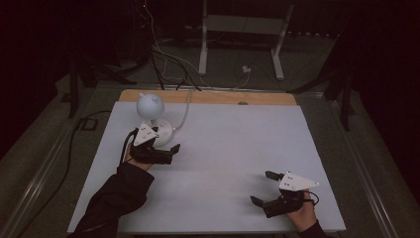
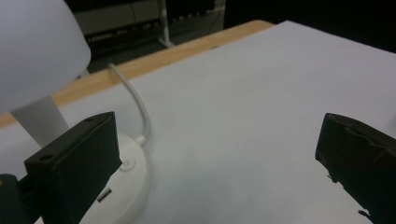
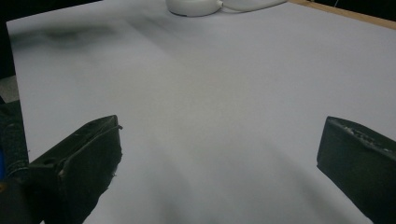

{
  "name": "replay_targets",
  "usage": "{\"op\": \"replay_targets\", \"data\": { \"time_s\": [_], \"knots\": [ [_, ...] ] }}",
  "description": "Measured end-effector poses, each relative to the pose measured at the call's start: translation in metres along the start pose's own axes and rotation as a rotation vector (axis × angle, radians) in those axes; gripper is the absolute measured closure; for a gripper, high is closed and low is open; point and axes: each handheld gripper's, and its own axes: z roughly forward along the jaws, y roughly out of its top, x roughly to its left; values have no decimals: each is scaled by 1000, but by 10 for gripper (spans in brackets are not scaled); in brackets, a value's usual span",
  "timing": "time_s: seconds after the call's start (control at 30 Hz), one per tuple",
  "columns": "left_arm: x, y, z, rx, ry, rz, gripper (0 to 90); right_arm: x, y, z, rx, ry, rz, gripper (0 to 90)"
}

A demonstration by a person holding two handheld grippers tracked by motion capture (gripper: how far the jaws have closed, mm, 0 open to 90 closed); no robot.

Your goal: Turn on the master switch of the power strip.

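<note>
Covering wood — white sheet [image 1: 223,148] — dark room.

A small white desk lamp with a globe shade [image 1: 150,106] and its thin white cord [image 1: 185,113] block the upper left of the white table sheet [image 1: 233,144]; centre and right lie open.

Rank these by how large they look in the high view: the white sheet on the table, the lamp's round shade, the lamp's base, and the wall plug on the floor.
1. White sheet, by far the largest.
2. Lamp's shade.
3. Lamp's base: looks similar to the shade, but the left gripper covers part of it, so this order is unsure.
4. Wall plug, smallest, though farther from the camera.
</note>
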Motion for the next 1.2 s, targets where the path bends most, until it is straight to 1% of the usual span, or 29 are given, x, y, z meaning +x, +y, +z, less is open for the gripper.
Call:
{"op": "replay_targets", "data": {
  "time_s": [0.03,0.07,0.1,0.13,0.23,0.33,0.37,0.4,0.47,0.5,0.53,0.7,0.77,0.8,0.83,0.97,1.0,1.03,1.07,1.13,1.17,1.2],
  "knots": [
    [1,0,2,24,2,3,3,0,0,0,1,0,-1,0],
    [0,-1,4,38,21,14,3,0,0,0,2,-1,-2,0],
    [0,-1,6,46,42,26,3,0,0,0,2,0,-1,0],
    [0,-2,7,47,49,27,3,0,0,0,2,0,-1,0],
    [3,-3,11,40,45,11,3,0,0,0,0,4,2,0],
    [6,-3,15,54,54,11,3,0,0,0,1,4,2,0],
    [7,-3,17,59,48,8,4,0,0,0,1,4,3,0],
    [7,-4,18,60,50,8,4,0,0,0,1,4,3,0],
    [9,-5,21,72,58,8,4,0,0,0,1,3,2,0],
    [10,-5,23,78,70,7,4,0,0,0,1,3,2,0],
    [12,-7,26,87,72,-3,5,0,0,0,0,3,3,0],
    [14,-10,30,100,68,2,21,0,0,1,4,4,2,0],
    [14,-10,32,100,68,9,42,0,0,1,5,4,1,0],
    [14,-10,33,103,75,16,53,0,0,1,4,4,2,0],
    [15,-11,35,110,73,20,61,0,0,1,4,4,2,0],
    [17,-13,38,121,80,27,115,0,0,0,3,5,1,0],
    [18,-13,39,128,90,32,131,0,0,0,2,4,2,0],
    [18,-14,40,134,110,39,153,0,0,0,2,4,2,0],
    [19,-14,41,141,123,49,153,0,0,0,2,4,2,0],
    [19,-15,43,151,132,48,182,0,0,0,3,5,1,0],
    [20,-15,43,155,140,55,182,0,0,0,3,5,2,0],
    [20,-15,44,157,147,56,212,0,0,0,3,6,2,0]
  ]
}}
